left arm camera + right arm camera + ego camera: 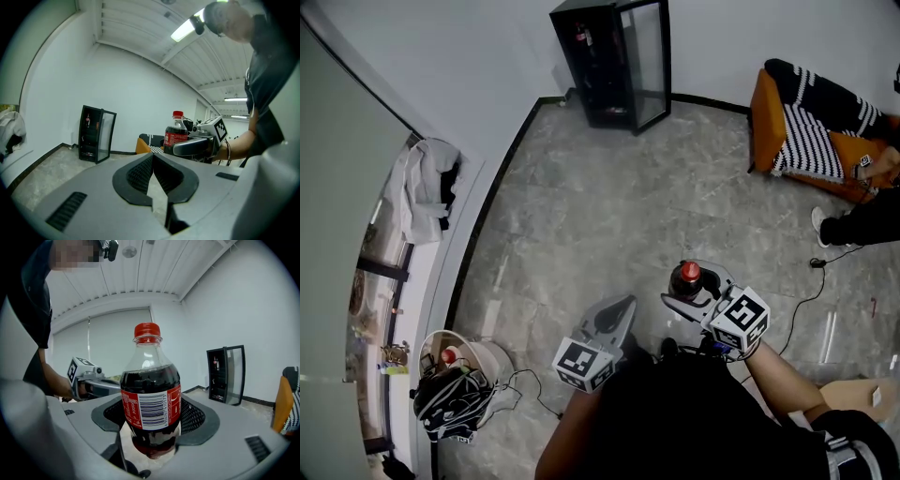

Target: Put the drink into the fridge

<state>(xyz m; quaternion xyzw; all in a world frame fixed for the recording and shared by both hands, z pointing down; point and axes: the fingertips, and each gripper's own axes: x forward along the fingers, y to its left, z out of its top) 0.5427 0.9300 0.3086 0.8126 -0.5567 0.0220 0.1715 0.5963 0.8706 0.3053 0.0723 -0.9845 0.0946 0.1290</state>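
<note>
Right gripper (pixel 151 430) first: its jaws are clamped on a cola bottle (pixel 151 399), pads pressed to either side of the lower body. The bottle stands upright between them, red cap on top, barcode label facing back along the jaws, dark drink up to the shoulder. So the drink is in the right gripper, up off the floor and well short of the fridge. Just to that gripper's left, tip toward tip, sits the left gripper (pixel 153 160). Its ribbed pads are drawn together at the tips and there's nothing between them (only a sliver of floor shows through behind the tips). From the left gripper, the bottle and the right gripper's marker cube (pixel 216 128) show ahead and a little right. Below both grippers runs the grey marble-look floor (pixel 609 216). Further out, right of the right gripper, a black cable (pixel 811 281) trails across the tiles. Beyond it is an orange armchair (pixel 764 117) with a black-and-white striped throw, a person's legs just beside it. Well ahead of both grippers, against the far white wall, stands the black glass-door fridge (pixel 614 61). Its door is swung open, and a red-labelled bottle is visible on a top shelf.
</note>
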